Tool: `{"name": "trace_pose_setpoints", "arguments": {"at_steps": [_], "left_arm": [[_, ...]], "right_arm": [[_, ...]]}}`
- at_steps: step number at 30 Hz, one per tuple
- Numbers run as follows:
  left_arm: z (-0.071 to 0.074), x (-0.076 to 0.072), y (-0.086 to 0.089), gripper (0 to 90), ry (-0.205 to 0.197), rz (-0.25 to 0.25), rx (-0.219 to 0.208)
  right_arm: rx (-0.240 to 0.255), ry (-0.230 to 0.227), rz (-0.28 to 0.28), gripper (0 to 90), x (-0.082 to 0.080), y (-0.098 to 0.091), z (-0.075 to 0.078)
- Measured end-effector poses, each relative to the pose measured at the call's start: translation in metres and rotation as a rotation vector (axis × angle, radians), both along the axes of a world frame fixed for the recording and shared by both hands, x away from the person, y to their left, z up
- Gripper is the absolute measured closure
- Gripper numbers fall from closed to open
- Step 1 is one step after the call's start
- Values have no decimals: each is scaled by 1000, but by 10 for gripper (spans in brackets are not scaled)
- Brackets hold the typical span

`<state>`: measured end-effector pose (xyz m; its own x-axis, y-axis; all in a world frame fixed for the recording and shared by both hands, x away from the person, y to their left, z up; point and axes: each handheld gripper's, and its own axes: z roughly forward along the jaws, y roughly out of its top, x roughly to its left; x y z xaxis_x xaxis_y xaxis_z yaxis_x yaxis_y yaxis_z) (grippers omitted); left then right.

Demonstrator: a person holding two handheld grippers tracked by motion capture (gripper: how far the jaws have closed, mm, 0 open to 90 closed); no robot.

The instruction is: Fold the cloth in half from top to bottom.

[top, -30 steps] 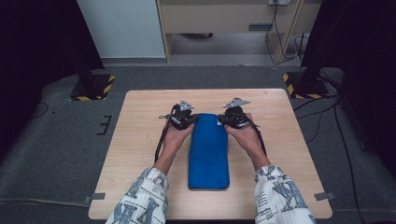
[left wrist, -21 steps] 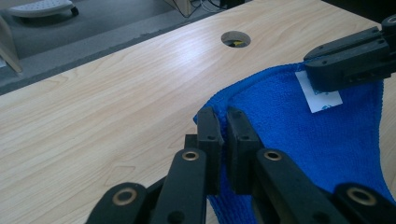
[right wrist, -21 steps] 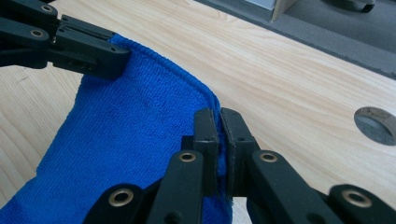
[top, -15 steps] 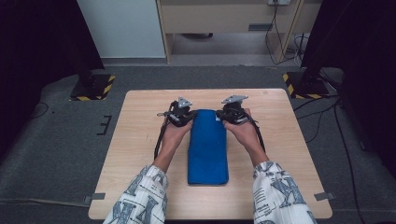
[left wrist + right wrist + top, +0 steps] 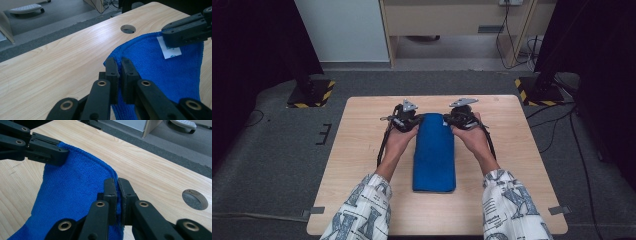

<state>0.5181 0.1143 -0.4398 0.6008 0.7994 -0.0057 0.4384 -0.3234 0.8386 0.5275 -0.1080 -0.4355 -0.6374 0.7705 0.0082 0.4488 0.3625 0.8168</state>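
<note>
A blue towel (image 5: 434, 152), folded into a long strip, lies down the middle of the wooden table (image 5: 362, 150). My left gripper (image 5: 408, 120) is shut on its far left corner, and my right gripper (image 5: 460, 118) is shut on its far right corner. In the left gripper view the jaws pinch the towel's hemmed edge (image 5: 119, 63), lifted slightly off the wood, and a white label (image 5: 169, 50) shows on the cloth below the other gripper (image 5: 186, 31). In the right gripper view the closed gripper (image 5: 117, 187) holds the blue towel (image 5: 75, 195), and the left gripper (image 5: 37, 147) grips the opposite corner.
A round cable hole (image 5: 128, 28) is cut in the tabletop near the far edge. Beyond the table stand a white panel (image 5: 344, 30), a wooden desk (image 5: 452, 17) and black stands with yellow-striped bases (image 5: 309, 92). Cables trail on the grey floor at the right.
Both grippers have moved toward the far edge of the table with the towel's far corners held, drawing the towel along with them.
</note>
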Motion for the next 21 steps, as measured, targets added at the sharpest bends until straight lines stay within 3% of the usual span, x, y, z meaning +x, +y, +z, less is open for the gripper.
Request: {"name": "trace_pose_setpoints", "arguments": {"at_steps": [8, 21], "left_arm": [[1, -6, -2, 851, -6, -9, 6], [2, -27, 1, 852, -28, -42, 13]], "right_arm": [[5, -10, 14, 860, -8, 0, -2], [26, -24, 47, 860, -36, -11, -3]]}}
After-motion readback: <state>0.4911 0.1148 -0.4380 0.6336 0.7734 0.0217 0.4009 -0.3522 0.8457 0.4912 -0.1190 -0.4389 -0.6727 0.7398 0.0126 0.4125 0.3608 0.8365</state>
